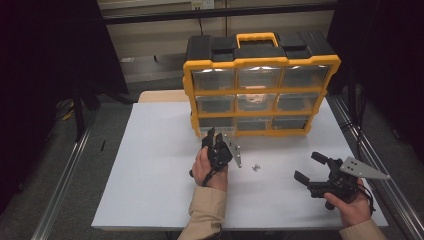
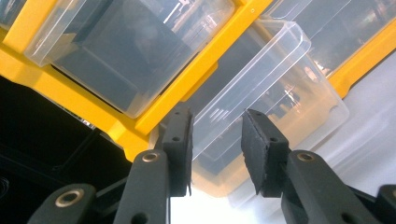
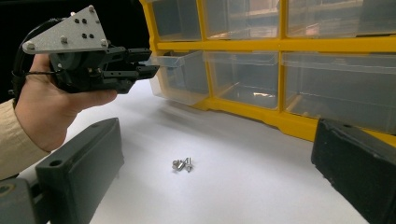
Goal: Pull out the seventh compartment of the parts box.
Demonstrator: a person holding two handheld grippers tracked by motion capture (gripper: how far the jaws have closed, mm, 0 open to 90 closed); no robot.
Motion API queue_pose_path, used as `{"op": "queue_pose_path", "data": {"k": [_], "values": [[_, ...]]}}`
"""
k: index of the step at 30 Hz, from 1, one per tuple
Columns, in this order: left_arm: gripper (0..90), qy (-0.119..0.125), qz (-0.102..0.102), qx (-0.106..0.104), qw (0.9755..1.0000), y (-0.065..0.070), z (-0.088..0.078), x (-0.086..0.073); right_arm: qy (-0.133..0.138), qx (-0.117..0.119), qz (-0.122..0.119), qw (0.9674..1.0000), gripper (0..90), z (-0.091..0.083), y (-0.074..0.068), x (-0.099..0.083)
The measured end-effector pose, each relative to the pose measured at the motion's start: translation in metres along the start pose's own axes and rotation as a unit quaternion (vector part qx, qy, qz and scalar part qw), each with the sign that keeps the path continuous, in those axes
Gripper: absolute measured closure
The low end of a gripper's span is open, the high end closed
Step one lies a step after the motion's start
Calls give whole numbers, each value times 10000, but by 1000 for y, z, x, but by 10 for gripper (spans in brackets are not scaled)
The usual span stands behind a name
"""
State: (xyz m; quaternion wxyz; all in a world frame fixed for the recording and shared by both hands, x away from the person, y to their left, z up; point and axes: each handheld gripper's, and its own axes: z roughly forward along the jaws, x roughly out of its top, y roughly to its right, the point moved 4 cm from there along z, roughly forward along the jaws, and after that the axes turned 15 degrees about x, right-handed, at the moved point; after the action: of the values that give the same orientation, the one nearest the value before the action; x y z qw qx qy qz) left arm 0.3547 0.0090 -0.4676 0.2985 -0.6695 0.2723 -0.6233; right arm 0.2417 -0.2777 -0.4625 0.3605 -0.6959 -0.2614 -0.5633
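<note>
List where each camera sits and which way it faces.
High view: above the table, looking forward and down at the organizer; both hands and forearms show.
Left gripper view: on the left tongs, facing the pulled-out drawer; its black jaws show.
Right gripper view: on the right tongs, facing the screws.
Shared: the screws, high and right views.

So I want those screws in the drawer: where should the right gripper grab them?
Take the screws from above, jaws either side of the cluster. They lie flat and bunched on the table, and the right gripper is already open beside them.
</note>
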Motion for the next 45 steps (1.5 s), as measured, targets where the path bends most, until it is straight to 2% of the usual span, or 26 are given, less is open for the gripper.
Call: {"op": "queue_pose_path", "data": {"k": [4,7,9,15,19,32,45], "values": [[637,-5,16,20,10000,-1,-1,0,-4,-3,15,10000,19,0,0,0],[637,-10,-44,-4,10000,0,-3,0,-6,2,16,10000,19,0,0,0],[636,-25,25,24,10000,-2,-4,-1,-1,20,28,10000,19,0,0,0],[636,6,-33,2,10000,-2,-7,-2,-29,49,-21,10000,19,0,-1,0],[636,26,22,12,10000,-3,-8,-2,-16,39,-8,10000,18,1,-1,0],[636,18,-59,18,10000,-1,-13,-2,-25,35,-8,10000,18,0,-1,0],[635,54,-4,61,10000,-3,-17,-3,-50,57,-26,10000,18,0,-1,0]]}}
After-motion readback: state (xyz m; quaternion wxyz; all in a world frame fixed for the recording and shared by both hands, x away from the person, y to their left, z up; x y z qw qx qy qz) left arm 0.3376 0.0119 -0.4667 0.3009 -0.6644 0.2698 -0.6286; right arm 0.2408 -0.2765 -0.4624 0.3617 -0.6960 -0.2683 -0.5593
